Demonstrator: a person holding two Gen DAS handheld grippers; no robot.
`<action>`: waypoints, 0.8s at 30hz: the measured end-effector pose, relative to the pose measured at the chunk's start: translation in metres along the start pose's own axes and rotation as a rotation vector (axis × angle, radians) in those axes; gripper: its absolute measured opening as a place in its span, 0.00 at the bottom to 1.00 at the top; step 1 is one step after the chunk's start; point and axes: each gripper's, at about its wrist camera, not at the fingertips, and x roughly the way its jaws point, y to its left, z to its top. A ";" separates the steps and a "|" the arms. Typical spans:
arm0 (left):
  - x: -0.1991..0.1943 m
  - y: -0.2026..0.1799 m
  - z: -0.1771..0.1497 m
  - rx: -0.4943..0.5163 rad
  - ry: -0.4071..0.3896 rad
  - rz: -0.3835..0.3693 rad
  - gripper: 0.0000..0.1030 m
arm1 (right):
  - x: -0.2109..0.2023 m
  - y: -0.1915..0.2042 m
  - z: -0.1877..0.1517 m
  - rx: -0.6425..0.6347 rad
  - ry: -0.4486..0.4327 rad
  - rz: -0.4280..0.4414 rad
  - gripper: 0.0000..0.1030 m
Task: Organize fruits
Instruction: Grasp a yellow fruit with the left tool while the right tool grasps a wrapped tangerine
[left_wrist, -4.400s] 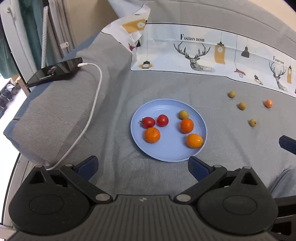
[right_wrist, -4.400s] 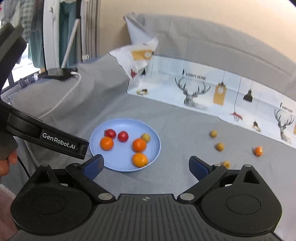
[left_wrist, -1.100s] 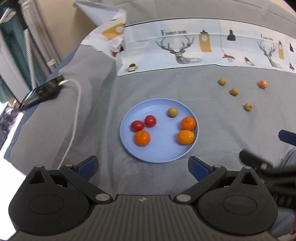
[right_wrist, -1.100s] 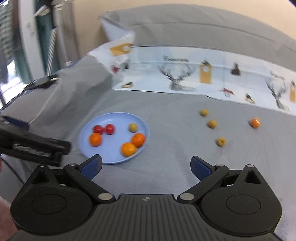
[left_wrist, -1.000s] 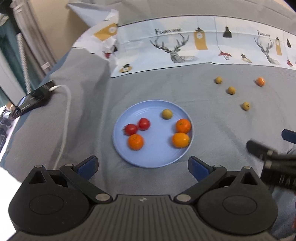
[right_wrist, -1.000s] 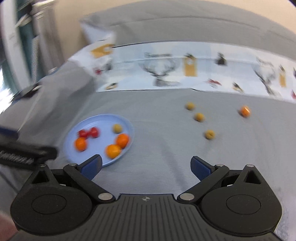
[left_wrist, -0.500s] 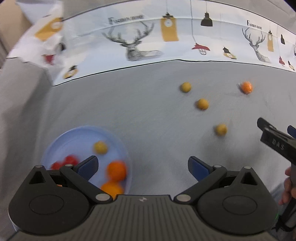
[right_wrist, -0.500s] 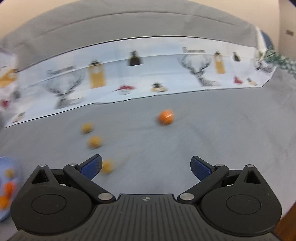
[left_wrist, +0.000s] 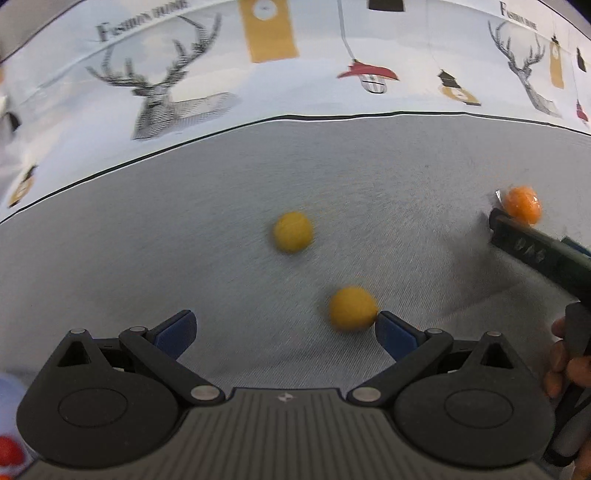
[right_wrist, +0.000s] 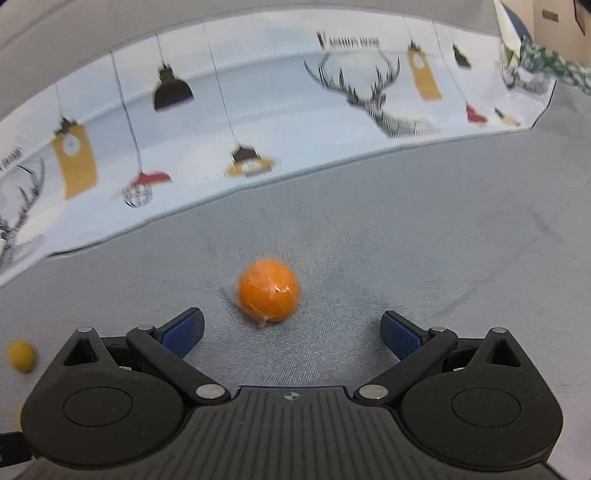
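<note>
A grey cloth (left_wrist: 221, 206) covered the whole surface, and along its far side ran a pale printed band (left_wrist: 295, 74) with deer, hanging lamps and yellow tags, seen in both wrist views. The left gripper (left_wrist: 284, 326) hung low over the cloth with its blue-padded jaws spread wide and nothing between them. The right gripper (right_wrist: 291, 330) was likewise spread wide and empty; from the left wrist view its dark finger reached in from the right edge, and part of a hand (left_wrist: 565, 365) showed on its handle below. An orange (right_wrist: 269, 290), wrapped in what looked like clear film, lay on the cloth just ahead of the right gripper, roughly centred on the gap between its fingers but beyond the pads and not touching either one. In the left wrist view the same orange sat at the far right, just behind the tip of that dark finger; whether they touched could not be told. Two small yellow fruits lay in front of the left gripper: the near fruit (left_wrist: 352, 308) sat close against the tip of its right pad, blurred, and the far fruit (left_wrist: 293, 232) lay further out, apart from it. At the bottom left corner of the left view a sliver of pale plate (left_wrist: 9, 402) and a bit of red fruit (left_wrist: 9, 452) showed. Another yellow fruit (right_wrist: 21, 356) sat at the left edge of the right view.
</note>
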 end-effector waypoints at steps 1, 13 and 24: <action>0.008 -0.002 0.001 0.006 0.013 0.008 1.00 | 0.003 0.006 -0.002 -0.051 -0.009 -0.022 0.99; 0.001 0.004 -0.005 -0.057 0.020 -0.049 0.67 | 0.004 0.007 -0.001 -0.063 -0.039 -0.020 0.90; -0.045 0.006 -0.012 0.038 -0.077 -0.057 0.29 | -0.009 -0.003 0.004 -0.024 -0.102 0.002 0.38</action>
